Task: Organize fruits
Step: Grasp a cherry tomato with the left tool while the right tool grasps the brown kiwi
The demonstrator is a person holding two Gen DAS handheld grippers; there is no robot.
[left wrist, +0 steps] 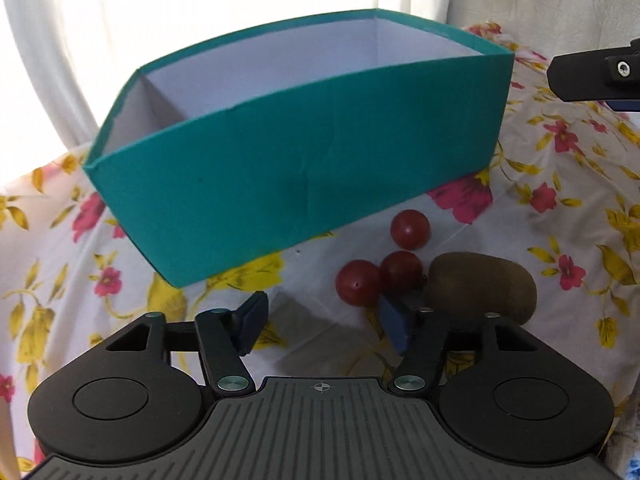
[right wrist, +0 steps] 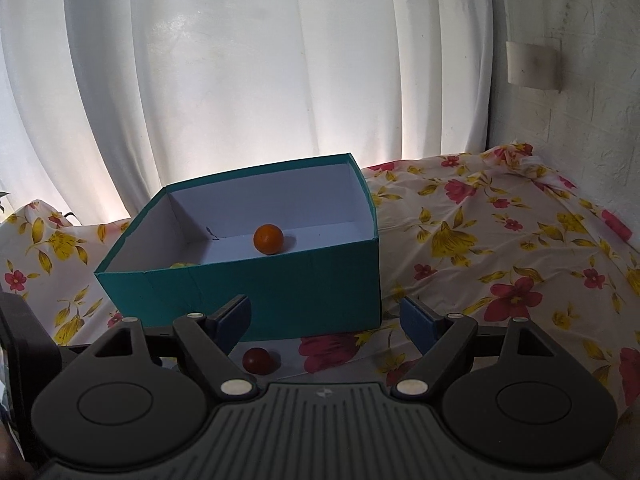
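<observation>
A teal box (left wrist: 280,168) with a white inside stands on the floral cloth. In front of it lie three small red fruits (left wrist: 410,229) (left wrist: 358,282) (left wrist: 401,270) and a brown kiwi (left wrist: 480,288). My left gripper (left wrist: 324,320) is open just short of the nearest red fruit, with only cloth between its pads. Its right pad (left wrist: 396,324) sits close to the kiwi. In the right wrist view the box (right wrist: 240,292) holds an orange fruit (right wrist: 268,239) and a yellow-green piece (right wrist: 184,265). My right gripper (right wrist: 326,324) is open before the box. One red fruit (right wrist: 258,360) lies low by its left finger, untouched.
The floral cloth (right wrist: 500,248) spreads wide to the right of the box. White curtains (right wrist: 240,80) hang behind it. A rough wall (right wrist: 580,100) with a white fitting closes the right side. Part of my right gripper (left wrist: 592,76) juts in at the upper right of the left wrist view.
</observation>
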